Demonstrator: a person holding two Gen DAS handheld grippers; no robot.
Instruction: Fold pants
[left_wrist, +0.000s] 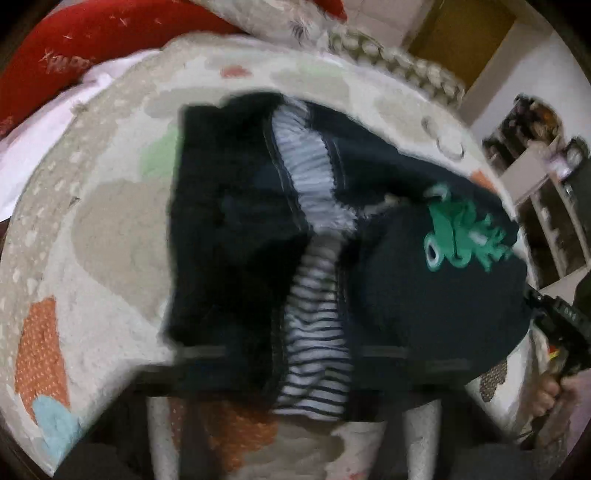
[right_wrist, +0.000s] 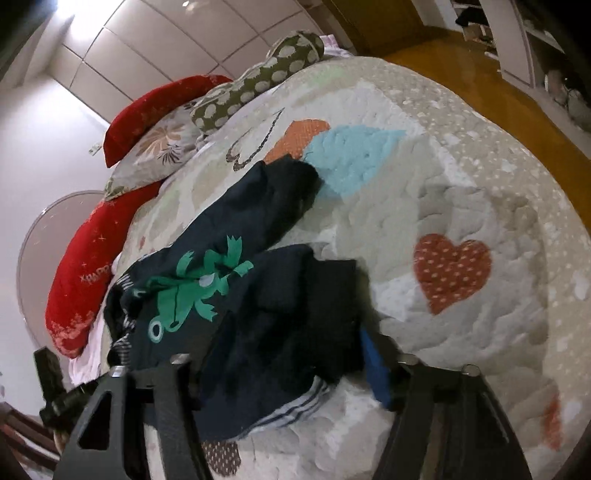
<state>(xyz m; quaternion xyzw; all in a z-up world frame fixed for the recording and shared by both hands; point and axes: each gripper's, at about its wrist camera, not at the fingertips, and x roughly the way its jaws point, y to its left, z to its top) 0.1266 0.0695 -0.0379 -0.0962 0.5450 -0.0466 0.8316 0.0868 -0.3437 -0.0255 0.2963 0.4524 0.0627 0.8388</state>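
Dark navy pants (left_wrist: 229, 236) with a striped lining and a green frog print (left_wrist: 465, 236) lie crumpled on a patchwork quilt (left_wrist: 96, 229). The left wrist view is blurred. There my left gripper (left_wrist: 314, 384) is shut on the pants at the striped inner edge. In the right wrist view the pants (right_wrist: 258, 317) stretch away to the upper left, frog print (right_wrist: 192, 288) at their middle. My right gripper (right_wrist: 280, 369) stands open around a bunched end with striped trim (right_wrist: 295, 406). That fabric lies between the black left finger (right_wrist: 173, 391) and the blue right pad (right_wrist: 375, 369).
Red pillows (right_wrist: 81, 288), a floral cushion (right_wrist: 155, 155) and a dotted bolster (right_wrist: 266, 74) line the quilt's far side. The quilt (right_wrist: 461, 192) has a red heart patch (right_wrist: 450, 269). Wooden floor (right_wrist: 480, 62) and shelves (left_wrist: 546, 206) lie past the bed. A hand (left_wrist: 554, 398) holds the other tool.
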